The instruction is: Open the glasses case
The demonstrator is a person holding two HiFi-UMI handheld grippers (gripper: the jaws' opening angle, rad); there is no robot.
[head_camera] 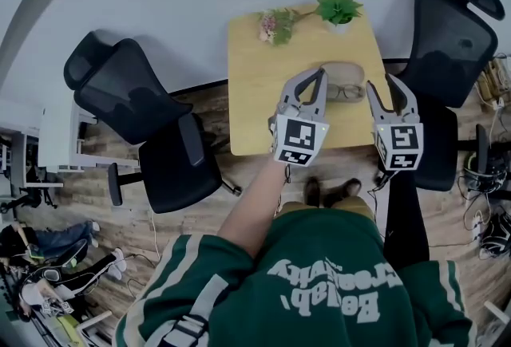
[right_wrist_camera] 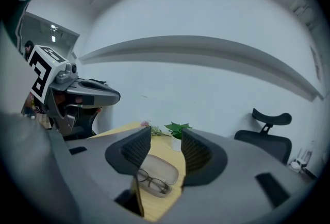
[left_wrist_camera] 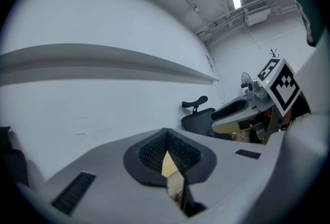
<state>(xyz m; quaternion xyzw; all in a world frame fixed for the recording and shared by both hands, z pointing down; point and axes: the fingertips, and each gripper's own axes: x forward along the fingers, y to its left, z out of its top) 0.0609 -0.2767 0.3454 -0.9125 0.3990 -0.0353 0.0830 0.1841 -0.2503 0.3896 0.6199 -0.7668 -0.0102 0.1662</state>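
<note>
A pale oval glasses case [head_camera: 345, 69] [right_wrist_camera: 161, 168] lies on the small wooden table [head_camera: 255, 98], with dark-rimmed glasses [head_camera: 346, 92] [right_wrist_camera: 151, 181] resting at its near edge. Both grippers hang in the air above the table, apart from the case. My left gripper [head_camera: 322, 72] [left_wrist_camera: 166, 138] is over the case's left end, its pads meeting at the tips with nothing between them. My right gripper [head_camera: 382, 84] [right_wrist_camera: 164, 151] is to the right of the case, jaws apart and empty; the case shows through the gap far below.
A potted green plant [head_camera: 338, 9] and pink flowers [head_camera: 274, 25] stand at the table's far edge. Black office chairs flank the table on the left [head_camera: 136, 106] and right [head_camera: 451, 34]. Cables and clutter lie on the wooden floor at both sides.
</note>
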